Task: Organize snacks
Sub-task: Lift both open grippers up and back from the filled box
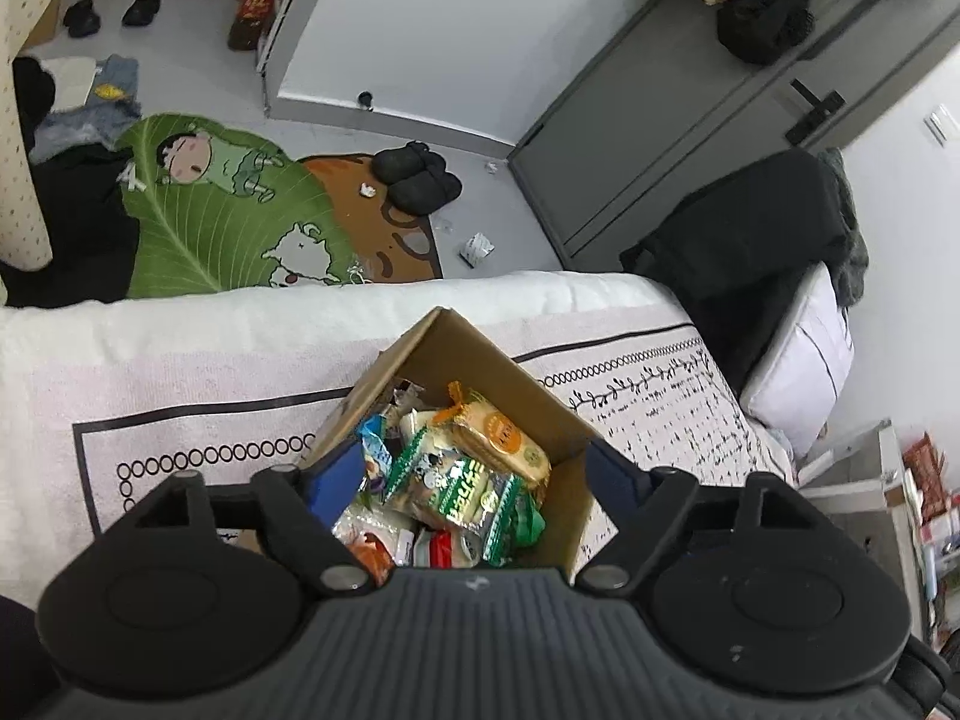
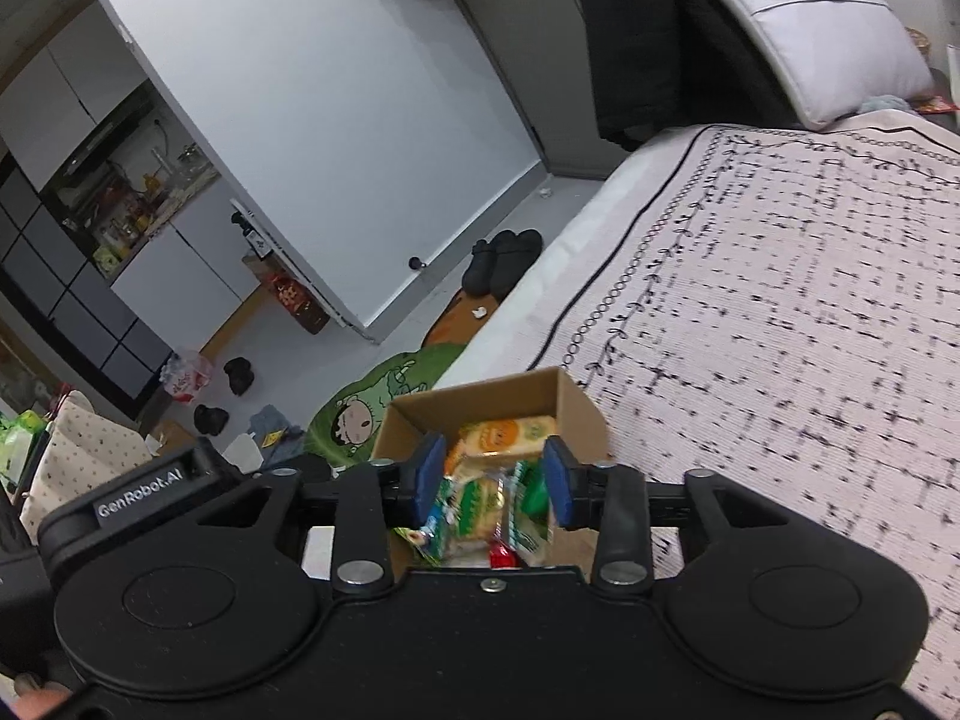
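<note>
An open cardboard box (image 1: pixel 474 354) (image 2: pixel 480 401) stands on the bed and holds several snack packets. An orange-labelled cracker pack (image 1: pixel 501 438) (image 2: pixel 507 435) lies on top, with a green-and-white packet (image 1: pixel 468 495) (image 2: pixel 474 504) and a red one (image 1: pixel 444 543) (image 2: pixel 503 557) nearer me. My left gripper (image 1: pixel 477 474) hangs over the box, its blue pads wide apart and touching nothing. My right gripper (image 2: pixel 493 477) is over the same box with a narrower gap. The packets show through that gap, but the pads do not press on them.
The box rests on a pale patterned bed cover (image 1: pixel 180 420) (image 2: pixel 780 300) near the bed's edge. Beyond the edge lie a green cartoon floor mat (image 1: pixel 210 222), black slippers (image 1: pixel 420 177) and a grey door (image 1: pixel 660 138). A pale pillow (image 2: pixel 828 30) sits at the bed's far end.
</note>
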Available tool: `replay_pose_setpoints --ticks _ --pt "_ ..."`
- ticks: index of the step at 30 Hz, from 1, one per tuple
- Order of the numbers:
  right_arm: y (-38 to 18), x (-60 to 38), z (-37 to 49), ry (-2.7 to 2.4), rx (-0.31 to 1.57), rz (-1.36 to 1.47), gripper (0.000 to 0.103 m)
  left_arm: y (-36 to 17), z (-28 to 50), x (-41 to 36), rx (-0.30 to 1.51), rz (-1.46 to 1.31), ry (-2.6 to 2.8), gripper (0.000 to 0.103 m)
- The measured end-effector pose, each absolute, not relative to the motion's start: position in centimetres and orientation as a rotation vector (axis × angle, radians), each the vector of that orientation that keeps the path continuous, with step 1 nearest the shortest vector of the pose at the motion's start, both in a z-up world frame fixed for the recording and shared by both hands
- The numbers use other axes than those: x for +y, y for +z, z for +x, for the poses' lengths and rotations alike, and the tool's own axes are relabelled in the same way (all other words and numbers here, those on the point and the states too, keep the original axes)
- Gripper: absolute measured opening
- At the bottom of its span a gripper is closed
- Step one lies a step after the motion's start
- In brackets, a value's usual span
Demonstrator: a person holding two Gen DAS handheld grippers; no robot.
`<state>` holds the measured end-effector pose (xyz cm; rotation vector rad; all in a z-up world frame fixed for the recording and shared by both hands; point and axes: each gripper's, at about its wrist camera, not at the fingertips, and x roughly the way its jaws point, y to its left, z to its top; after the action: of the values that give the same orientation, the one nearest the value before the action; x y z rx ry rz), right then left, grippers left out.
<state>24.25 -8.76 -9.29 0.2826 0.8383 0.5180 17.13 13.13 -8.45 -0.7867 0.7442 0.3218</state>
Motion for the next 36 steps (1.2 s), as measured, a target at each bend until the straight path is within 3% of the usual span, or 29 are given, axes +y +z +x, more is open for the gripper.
replay_pose_setpoints --ticks 12,18,29,36 --pt "-7.2 -11.7 21.1 0.505 0.815 0.275 0.055 -4.9 14.5 10.1 0.767 -0.674 0.262 0.089" --pt "-5.8 -12.8 19.4 0.501 0.786 0.271 0.066 -3.2 13.2 8.9 0.767 -0.622 0.23 0.091" --pt "-3.4 -14.6 16.3 0.49 0.71 0.259 0.097 -0.8 10.4 8.0 0.751 -0.565 0.215 0.096" --pt "-2.3 -16.0 14.6 0.485 0.691 0.267 0.103 0.2 8.9 7.1 0.749 -0.529 0.196 0.102"
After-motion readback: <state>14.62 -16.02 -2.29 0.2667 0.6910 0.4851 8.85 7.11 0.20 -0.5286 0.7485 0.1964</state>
